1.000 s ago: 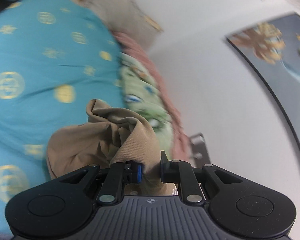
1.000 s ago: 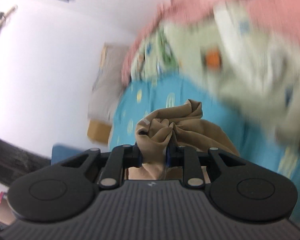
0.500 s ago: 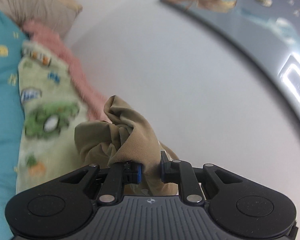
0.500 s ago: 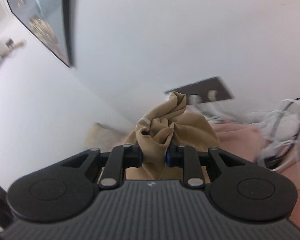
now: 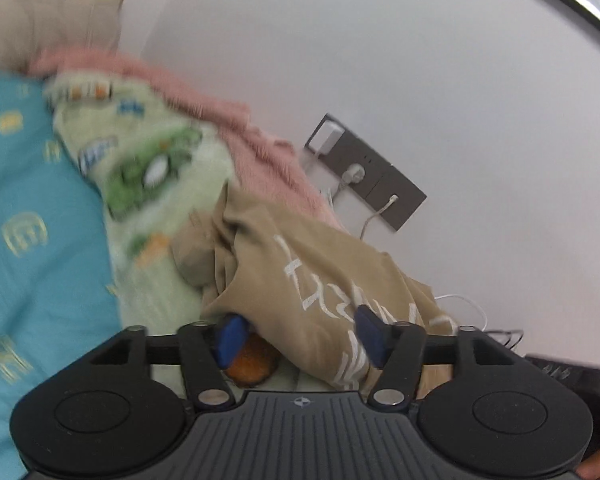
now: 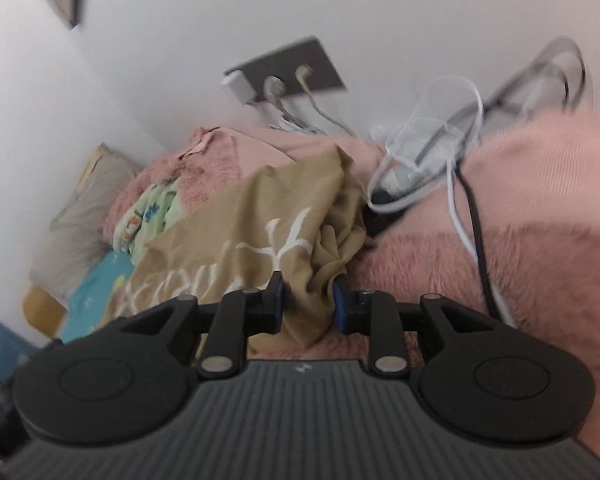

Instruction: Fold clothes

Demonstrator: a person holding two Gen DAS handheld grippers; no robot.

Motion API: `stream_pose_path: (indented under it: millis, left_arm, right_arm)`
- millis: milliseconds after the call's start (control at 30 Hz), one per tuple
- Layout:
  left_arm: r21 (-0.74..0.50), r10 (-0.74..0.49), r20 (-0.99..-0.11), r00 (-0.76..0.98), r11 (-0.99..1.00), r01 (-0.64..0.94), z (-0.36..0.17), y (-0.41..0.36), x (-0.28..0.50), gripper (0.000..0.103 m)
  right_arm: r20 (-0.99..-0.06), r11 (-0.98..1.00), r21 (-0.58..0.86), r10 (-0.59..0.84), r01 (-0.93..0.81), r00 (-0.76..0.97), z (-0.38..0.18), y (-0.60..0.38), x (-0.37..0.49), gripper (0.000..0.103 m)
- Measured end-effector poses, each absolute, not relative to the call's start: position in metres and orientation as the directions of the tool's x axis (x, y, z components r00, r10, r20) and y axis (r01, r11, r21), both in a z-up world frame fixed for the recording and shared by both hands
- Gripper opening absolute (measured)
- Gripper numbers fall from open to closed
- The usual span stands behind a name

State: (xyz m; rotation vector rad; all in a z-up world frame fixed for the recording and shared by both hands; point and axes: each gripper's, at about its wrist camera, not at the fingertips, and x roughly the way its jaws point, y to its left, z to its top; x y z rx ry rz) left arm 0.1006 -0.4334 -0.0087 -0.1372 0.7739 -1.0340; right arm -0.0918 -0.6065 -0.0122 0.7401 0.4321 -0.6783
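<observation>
A tan shirt (image 5: pixel 320 272) with white lettering lies crumpled on the bedding, against a pink fleece blanket. My left gripper (image 5: pixel 300 336) is open, its blue pads wide apart with the shirt's cloth lying loose between them. In the right wrist view the same tan shirt (image 6: pixel 268 232) rests on the pink blanket (image 6: pixel 460 264). My right gripper (image 6: pixel 307 304) is partly open, with a fold of the shirt sitting between the pads; they do not pinch it.
A green printed cloth (image 5: pixel 148 168) and a turquoise patterned sheet (image 5: pixel 28 240) lie left. A grey wall socket plate (image 5: pixel 364 172) with plugs sits on the white wall. White and black cables (image 6: pixel 440 152) tangle on the blanket. A beige pillow (image 5: pixel 60 20) lies at the far corner.
Both grippers were shut on the bunched shirt and swung it toward the wall. Now both have opened and the shirt lies spread on the pink blanket.
</observation>
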Motion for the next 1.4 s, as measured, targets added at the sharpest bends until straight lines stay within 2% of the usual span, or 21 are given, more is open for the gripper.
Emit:
stream_pose_path:
  millis: [33, 67, 100, 133, 200, 500, 700, 933, 1000, 1100, 1400]
  left_arm:
    - [-0.417, -0.815, -0.498, 0.297, 0.525, 0.742, 0.004, -0.428, 0.092, 0.089]
    - [-0.387, -0.817, -0.476, 0.324, 0.526, 0.757, 0.015, -0.422, 0.085, 0.1]
    - [-0.356, -0.819, -0.454, 0.35, 0.527, 0.772, 0.026, -0.417, 0.078, 0.103]
    - [-0.327, -0.821, -0.432, 0.373, 0.528, 0.784, 0.037, -0.411, 0.072, 0.103]
    - [-0.285, -0.823, -0.411, 0.392, 0.524, 0.803, 0.055, -0.397, 0.056, 0.103]
    - [-0.152, -0.809, -0.321, 0.492, 0.556, 0.817, 0.103, -0.315, -0.026, 0.103]
    - [-0.153, -0.808, -0.27, 0.524, 0.574, 0.805, 0.1, -0.256, -0.082, 0.103]
    - [-0.151, -0.77, -0.246, 0.589, 0.631, 0.761, 0.075, -0.188, -0.141, 0.103]
    - [-0.114, -0.757, -0.267, 0.597, 0.64, 0.76, 0.073, -0.182, -0.148, 0.103]
    - [-0.066, -0.719, -0.245, 0.65, 0.681, 0.729, 0.081, -0.175, -0.15, 0.103]
    - [-0.057, -0.728, -0.196, 0.657, 0.677, 0.734, 0.096, -0.165, -0.166, 0.103]
  right_arm:
    - [-0.556, 0.573, 0.437, -0.433, 0.693, 0.709, -0.001, -0.599, -0.095, 0.043]
    - [-0.533, 0.6, 0.405, -0.458, 0.69, 0.711, 0.011, -0.591, -0.099, 0.067]
    - [-0.505, 0.62, 0.385, -0.478, 0.683, 0.718, 0.021, -0.583, -0.103, 0.09]
    - [-0.474, 0.636, 0.374, -0.495, 0.675, 0.728, 0.031, -0.577, -0.108, 0.095]
    - [-0.422, 0.665, 0.35, -0.516, 0.659, 0.745, 0.05, -0.562, -0.118, 0.093]
    - [-0.34, 0.767, 0.23, -0.513, 0.598, 0.789, 0.085, -0.471, -0.157, 0.093]
    - [-0.245, 0.802, 0.173, -0.527, 0.572, 0.814, 0.086, -0.414, -0.194, 0.093]
    - [-0.21, 0.837, 0.07, -0.519, 0.542, 0.829, 0.071, -0.362, -0.22, 0.093]
    - [-0.21, 0.847, 0.061, -0.507, 0.529, 0.836, 0.068, -0.351, -0.224, 0.093]
    - [-0.202, 0.85, 0.044, -0.508, 0.526, 0.838, 0.067, -0.339, -0.226, 0.093]
    - [-0.193, 0.849, 0.038, -0.511, 0.526, 0.838, 0.073, -0.324, -0.231, 0.093]
